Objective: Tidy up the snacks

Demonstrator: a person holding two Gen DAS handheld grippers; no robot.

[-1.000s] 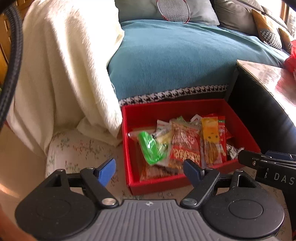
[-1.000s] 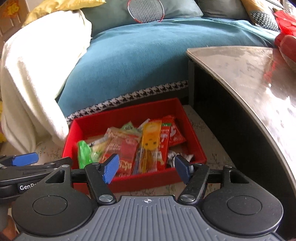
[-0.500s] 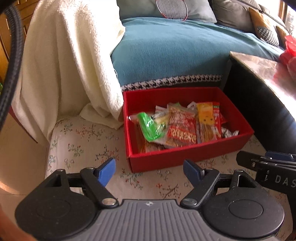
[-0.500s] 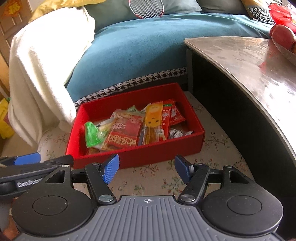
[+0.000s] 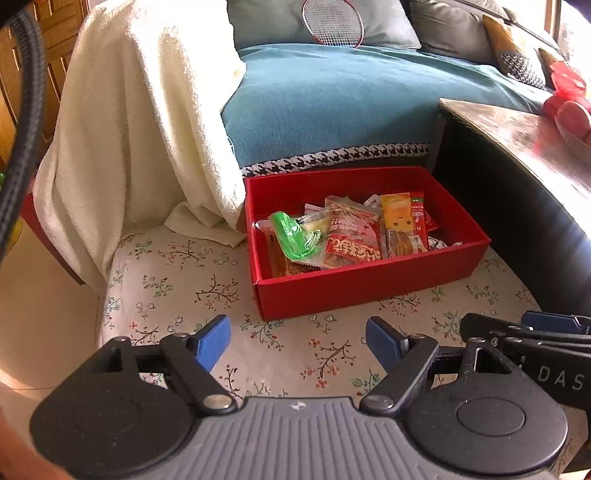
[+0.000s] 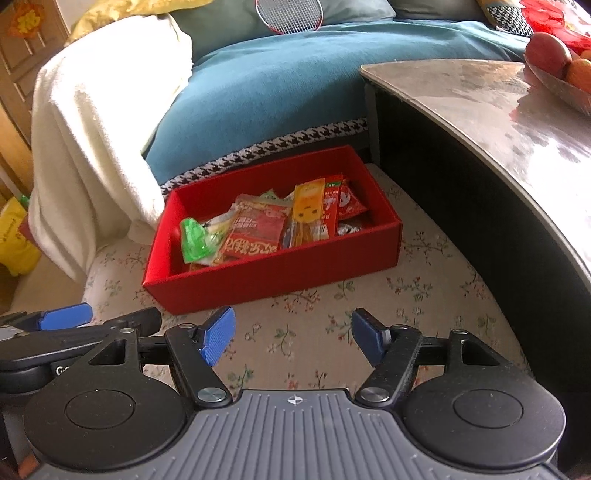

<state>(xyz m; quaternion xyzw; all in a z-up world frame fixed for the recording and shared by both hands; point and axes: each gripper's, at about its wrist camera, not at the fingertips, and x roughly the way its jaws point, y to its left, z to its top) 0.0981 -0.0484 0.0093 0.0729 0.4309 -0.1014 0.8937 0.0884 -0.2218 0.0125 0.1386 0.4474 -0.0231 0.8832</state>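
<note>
Snacks (image 5: 351, 236) piled in red box (image 5: 365, 288), lower pkts hidden

**Box of snacks ahead of me, between sofa and table**

My left gripper (image 5: 297, 341) and right gripper (image 6: 291, 334) hang side by side over the floral cushion (image 5: 177, 288). Ahead on it sits the box (image 6: 266, 275), snack packets (image 6: 258, 229) piled inside. Behind the box runs the sofa (image 5: 332, 110), a racket (image 5: 332, 22) on it. A blanket (image 5: 140, 122) drapes to the left; the table (image 6: 498, 110) stands right, fruit bowl (image 6: 557, 86) on top.
</note>
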